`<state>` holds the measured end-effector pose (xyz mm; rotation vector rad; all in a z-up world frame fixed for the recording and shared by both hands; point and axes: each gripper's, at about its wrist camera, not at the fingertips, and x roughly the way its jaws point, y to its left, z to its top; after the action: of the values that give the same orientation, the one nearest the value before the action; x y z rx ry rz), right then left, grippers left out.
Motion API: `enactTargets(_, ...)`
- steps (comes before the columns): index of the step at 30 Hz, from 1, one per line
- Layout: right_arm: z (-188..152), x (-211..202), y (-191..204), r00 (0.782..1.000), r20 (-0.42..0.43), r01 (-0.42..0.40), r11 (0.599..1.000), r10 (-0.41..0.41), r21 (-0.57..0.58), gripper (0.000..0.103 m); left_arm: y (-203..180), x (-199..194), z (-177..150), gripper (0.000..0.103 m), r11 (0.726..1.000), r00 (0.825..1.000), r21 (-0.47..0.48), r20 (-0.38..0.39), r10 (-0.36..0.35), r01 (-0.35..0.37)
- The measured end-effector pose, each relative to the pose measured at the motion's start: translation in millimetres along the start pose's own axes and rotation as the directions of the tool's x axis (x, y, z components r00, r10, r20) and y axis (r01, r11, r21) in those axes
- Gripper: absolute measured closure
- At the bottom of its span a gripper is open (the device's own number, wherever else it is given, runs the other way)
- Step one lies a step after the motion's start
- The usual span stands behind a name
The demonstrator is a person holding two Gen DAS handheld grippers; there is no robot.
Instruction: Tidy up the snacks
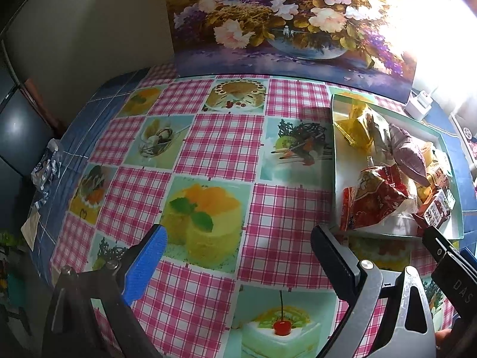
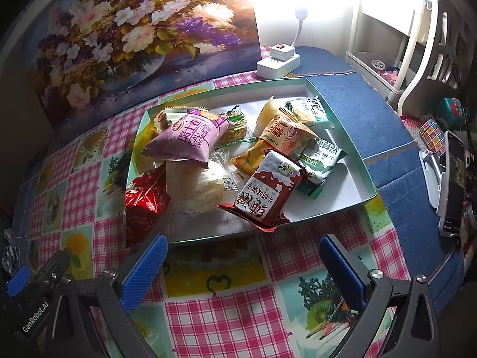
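Both claws hang wide apart over the counter (image 2: 226, 322), holding nothing: the left claw (image 1: 238, 256) above bare oilcloth, the right claw (image 2: 243, 264) just short of the tray's near rim. The snacks sit heaped in the shallow tray (image 2: 351, 191), at about one o'clock from the left claw and dead ahead at twelve from the right.

My guess is the next grab is the brown-red biscuit packet (image 2: 269, 191), which overhangs the near rim. I'd pinch it across its flat middle, not the crimped end, and lift gently so the heap beneath doesn't slide.

It's all slick film: the purple Swiss roll pouch (image 2: 187, 137) puffed like a pillow, the red foil pack (image 2: 144, 200) crinkled and shiny, the green biscuit packet (image 2: 322, 161) flat. The tray looks like thin card, the cloth glossy.
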<state>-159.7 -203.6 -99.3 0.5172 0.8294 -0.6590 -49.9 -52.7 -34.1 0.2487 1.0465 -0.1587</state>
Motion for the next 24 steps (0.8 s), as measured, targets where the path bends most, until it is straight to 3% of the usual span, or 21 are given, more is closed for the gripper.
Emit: enactTargets(24, 4.2, 6.4, 3.5, 1.000, -0.011, 0.002, 1.000, -0.002, -0.016, 0.000, 5.7, 4.0, 4.2, 0.006, 1.000, 1.000, -0.003, -0.028, 0.013, -0.013)
